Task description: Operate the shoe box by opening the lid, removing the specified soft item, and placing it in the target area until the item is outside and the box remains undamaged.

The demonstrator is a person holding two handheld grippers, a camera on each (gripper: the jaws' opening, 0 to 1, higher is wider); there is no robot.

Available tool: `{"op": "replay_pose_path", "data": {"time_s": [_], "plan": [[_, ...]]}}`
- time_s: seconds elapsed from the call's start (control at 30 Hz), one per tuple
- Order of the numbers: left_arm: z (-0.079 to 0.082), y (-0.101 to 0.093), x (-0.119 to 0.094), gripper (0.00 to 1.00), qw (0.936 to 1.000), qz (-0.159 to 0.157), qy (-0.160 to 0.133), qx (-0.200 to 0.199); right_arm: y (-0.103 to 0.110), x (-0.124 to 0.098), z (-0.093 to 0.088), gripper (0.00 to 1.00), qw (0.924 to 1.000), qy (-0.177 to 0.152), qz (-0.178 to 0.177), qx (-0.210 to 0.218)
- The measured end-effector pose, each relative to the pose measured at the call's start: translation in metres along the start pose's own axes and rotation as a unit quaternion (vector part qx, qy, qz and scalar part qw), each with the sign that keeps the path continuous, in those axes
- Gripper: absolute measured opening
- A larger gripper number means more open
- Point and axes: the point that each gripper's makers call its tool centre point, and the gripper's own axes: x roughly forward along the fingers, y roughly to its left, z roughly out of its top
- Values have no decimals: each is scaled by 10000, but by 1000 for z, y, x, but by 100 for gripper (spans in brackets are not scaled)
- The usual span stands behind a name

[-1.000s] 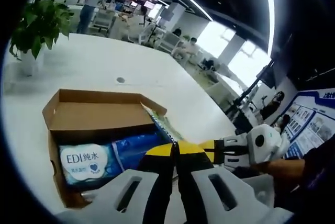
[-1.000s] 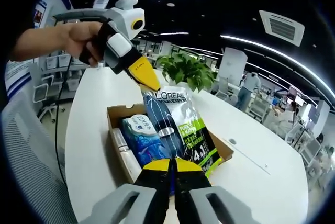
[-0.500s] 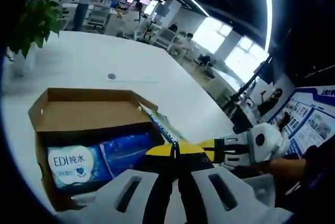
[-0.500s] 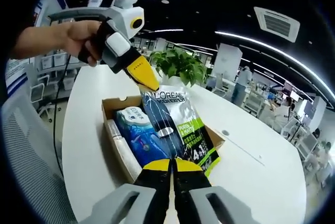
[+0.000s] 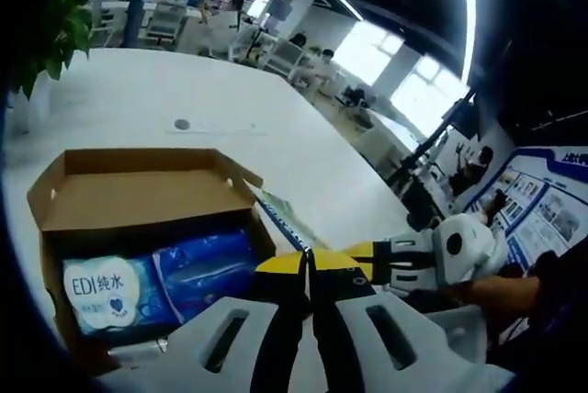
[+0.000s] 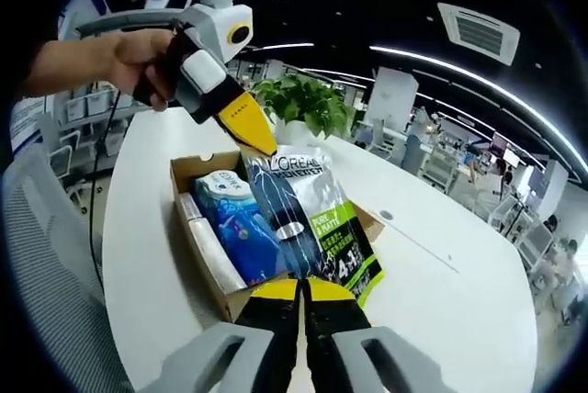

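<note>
The open cardboard shoe box (image 6: 213,275) sits on a white table (image 6: 441,274), a blue wipes pack (image 6: 237,228) lying inside. A dark-and-green L'Oréal pouch (image 6: 308,218) is held up above the box, stretched between both tools. The left gripper (image 6: 258,144) pinches its top corner, jaws pressed together on it. The right gripper (image 6: 301,288) clamps the lower edge, though the exact contact is partly hidden. A potted plant (image 6: 303,104) stands behind the box.
</note>
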Motion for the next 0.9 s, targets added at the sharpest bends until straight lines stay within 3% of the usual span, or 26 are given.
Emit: {"op": "replay_pose_path", "data": {"time_s": [0.9], "plan": [[-21, -3, 55, 0, 9989, -78, 458, -21, -20, 4, -57, 0, 9977, 409, -238, 489]]}}
